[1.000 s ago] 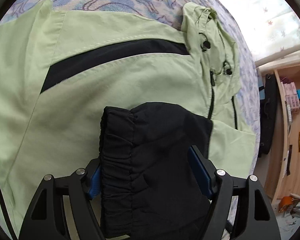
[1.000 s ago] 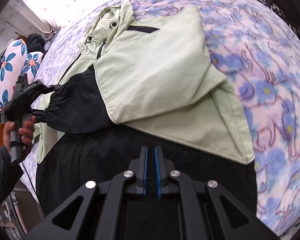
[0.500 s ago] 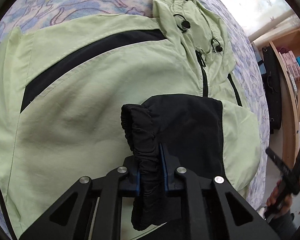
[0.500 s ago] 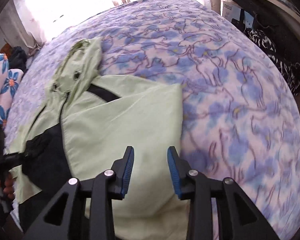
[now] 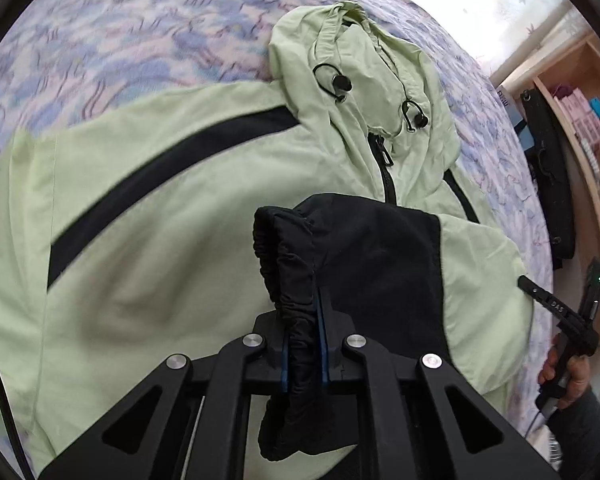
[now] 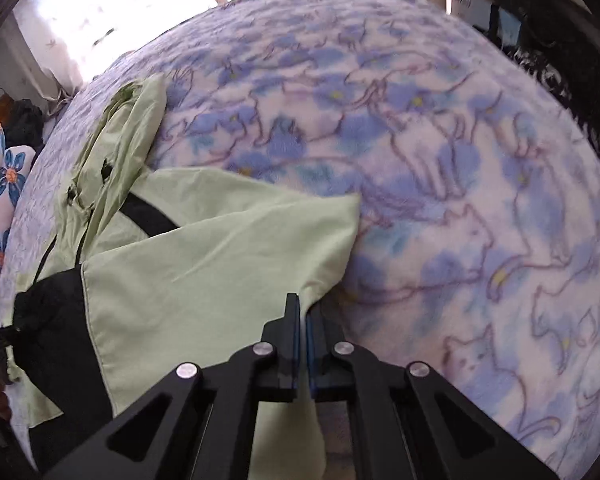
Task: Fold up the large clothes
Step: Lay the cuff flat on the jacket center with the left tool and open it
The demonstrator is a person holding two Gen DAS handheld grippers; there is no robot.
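Note:
A light green jacket (image 5: 172, 216) with black trim lies on the bed, its hood (image 5: 360, 80) toward the window. My left gripper (image 5: 302, 320) is shut on the black elastic sleeve cuff (image 5: 288, 264) and holds the sleeve over the jacket's front. In the right wrist view the jacket (image 6: 204, 264) lies at the left, its sleeve folded across. My right gripper (image 6: 302, 320) is shut on the jacket's green side edge (image 6: 320, 292), which passes between the pads. The right gripper also shows at the right edge of the left wrist view (image 5: 556, 312).
A blue and pink floral blanket (image 6: 460, 184) covers the bed. Wooden shelves (image 5: 588, 120) with a black bag (image 5: 548, 168) stand beyond the bed. Flowered pillows (image 6: 0, 184) lie at the far left. A bright curtained window (image 6: 100, 8) is behind.
My right gripper went from shut to open over the jacket, then shut on its green edge. My left gripper closed on the black cuff and drew the sleeve across the front.

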